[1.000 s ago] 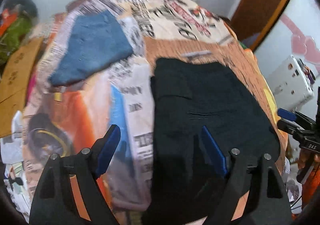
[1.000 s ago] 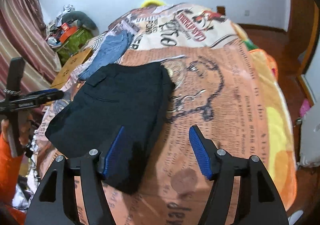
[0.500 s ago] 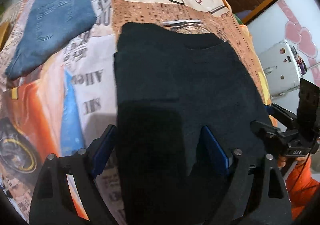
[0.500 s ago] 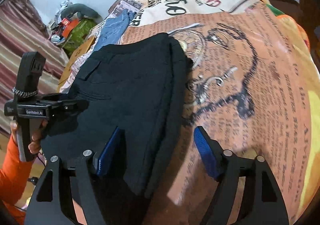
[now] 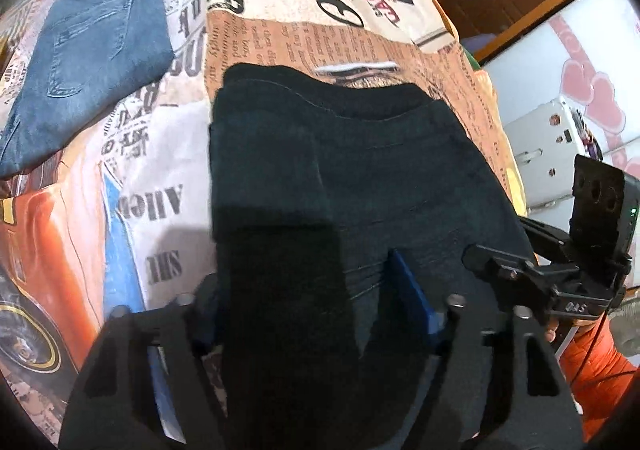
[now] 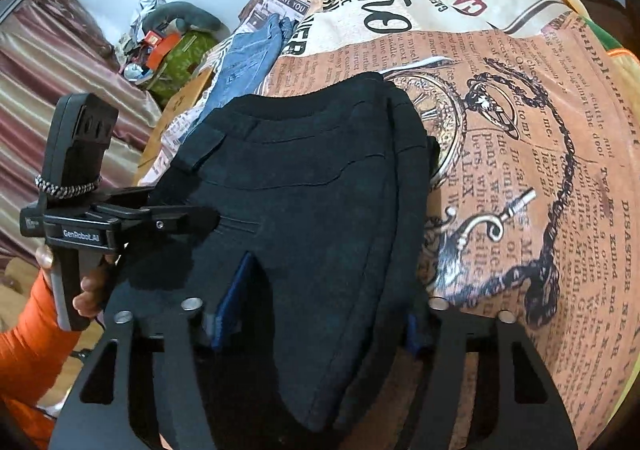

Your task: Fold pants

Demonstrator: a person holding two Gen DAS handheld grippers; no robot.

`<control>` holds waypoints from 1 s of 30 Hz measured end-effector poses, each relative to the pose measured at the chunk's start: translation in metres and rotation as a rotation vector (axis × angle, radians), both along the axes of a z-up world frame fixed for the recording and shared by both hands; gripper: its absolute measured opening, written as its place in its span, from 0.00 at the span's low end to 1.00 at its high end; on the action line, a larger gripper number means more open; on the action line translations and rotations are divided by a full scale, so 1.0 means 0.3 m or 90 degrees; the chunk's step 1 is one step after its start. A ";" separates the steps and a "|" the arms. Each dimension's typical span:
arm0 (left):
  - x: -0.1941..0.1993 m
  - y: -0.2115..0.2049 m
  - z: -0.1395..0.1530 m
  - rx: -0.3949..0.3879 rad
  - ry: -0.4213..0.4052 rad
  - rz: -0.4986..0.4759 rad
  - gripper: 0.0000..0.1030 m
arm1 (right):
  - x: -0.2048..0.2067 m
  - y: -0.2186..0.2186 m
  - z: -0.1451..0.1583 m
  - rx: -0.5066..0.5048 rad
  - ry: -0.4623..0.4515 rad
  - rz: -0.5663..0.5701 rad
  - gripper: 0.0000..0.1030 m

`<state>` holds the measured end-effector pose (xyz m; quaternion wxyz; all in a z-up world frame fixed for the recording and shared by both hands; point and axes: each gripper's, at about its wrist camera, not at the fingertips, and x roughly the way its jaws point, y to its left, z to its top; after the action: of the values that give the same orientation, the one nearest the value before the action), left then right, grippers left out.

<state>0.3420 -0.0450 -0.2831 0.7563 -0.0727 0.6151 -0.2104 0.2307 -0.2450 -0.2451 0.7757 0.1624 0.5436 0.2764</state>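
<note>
Folded black pants lie on a printed bedspread. My left gripper straddles their near left corner, jaws closing, with dark cloth bunched between the blue pads. My right gripper straddles the near right corner, jaws closing too, and the cloth rises in a gathered ridge between its pads. Each gripper shows from the side in the other's view: the right gripper and the left gripper, both at the pants' near edge.
Folded blue jeans lie at the far left of the bed. A white box stands past the bed's right side. Clutter and a striped curtain are beyond the left side. Orange sleeves hold the grippers.
Both grippers have dropped forward onto the near edge of the black pants and narrowed their jaws, so cloth now bunches between the pads.
</note>
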 end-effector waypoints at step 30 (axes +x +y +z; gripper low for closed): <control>-0.134 0.227 0.581 0.030 -0.323 0.088 0.23 | 0.040 0.243 0.524 -0.024 -0.274 0.044 0.19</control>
<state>0.3020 0.0230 -0.1086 0.9005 -0.0417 0.4040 -0.1557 0.2426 -0.1722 -0.0878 0.8668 0.0662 0.3760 0.3208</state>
